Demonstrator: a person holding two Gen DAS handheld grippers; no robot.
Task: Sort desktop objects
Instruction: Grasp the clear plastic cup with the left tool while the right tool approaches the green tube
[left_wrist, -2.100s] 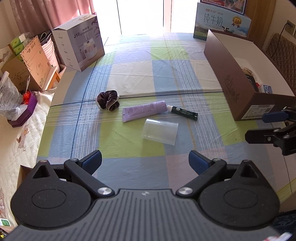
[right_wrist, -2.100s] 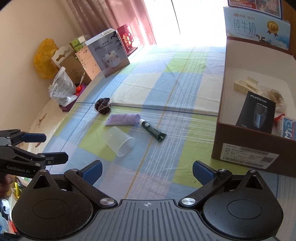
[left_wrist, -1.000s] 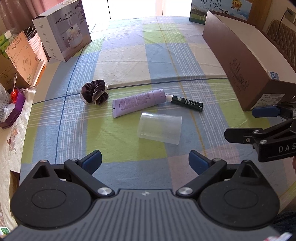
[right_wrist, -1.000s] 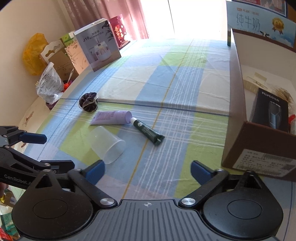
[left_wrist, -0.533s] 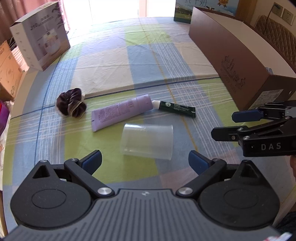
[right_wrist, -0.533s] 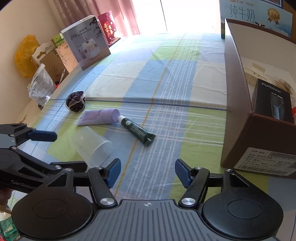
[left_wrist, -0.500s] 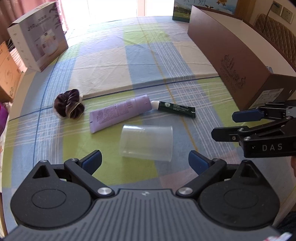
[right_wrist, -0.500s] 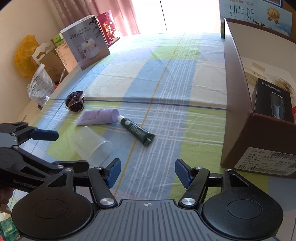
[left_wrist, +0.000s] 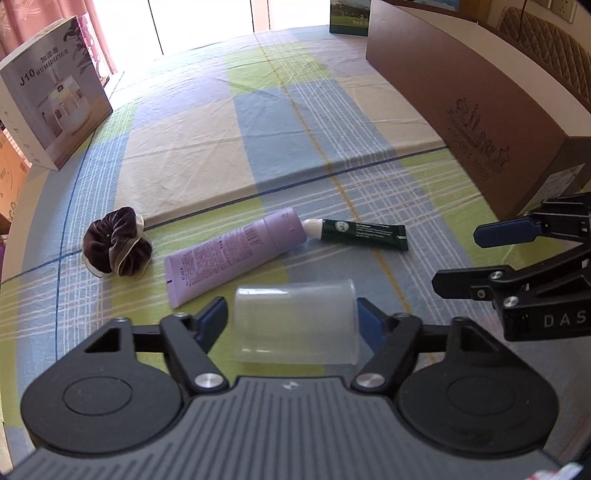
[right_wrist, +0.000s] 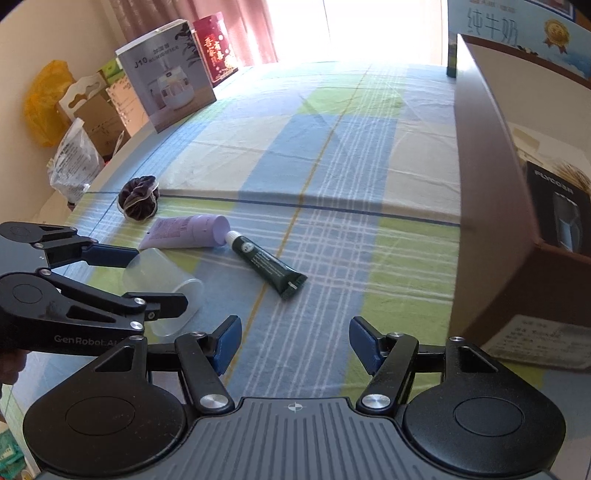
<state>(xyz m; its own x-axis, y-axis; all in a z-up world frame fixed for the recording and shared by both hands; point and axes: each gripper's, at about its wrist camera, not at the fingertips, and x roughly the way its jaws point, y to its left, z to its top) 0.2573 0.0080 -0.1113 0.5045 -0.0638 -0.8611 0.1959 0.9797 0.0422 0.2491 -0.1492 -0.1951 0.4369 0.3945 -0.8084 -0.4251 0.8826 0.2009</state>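
The clear plastic cup (left_wrist: 297, 325) is lying on its side low in the left wrist frame, between the fingers of the left tool (left_wrist: 291, 319), whose jaws are closing around it; whether the pads are pressing yet, I cannot tell. Above it are lying a purple tube (left_wrist: 236, 260), a green tube (left_wrist: 364, 234) and a dark scrunchie (left_wrist: 116, 251) on the checked bench (left_wrist: 295, 122). The right tool (right_wrist: 294, 341) is hanging released and empty over the cloth, a brown cardboard box (right_wrist: 480, 177) at right.

The brown cardboard box (right_wrist: 491, 206) is cut off by the right edge in the right wrist view, so most of what's inside is hidden. Small print on its label (right_wrist: 532, 341) can't be read. Beside it, the milk carton (left_wrist: 349, 16) is clipped at the top.
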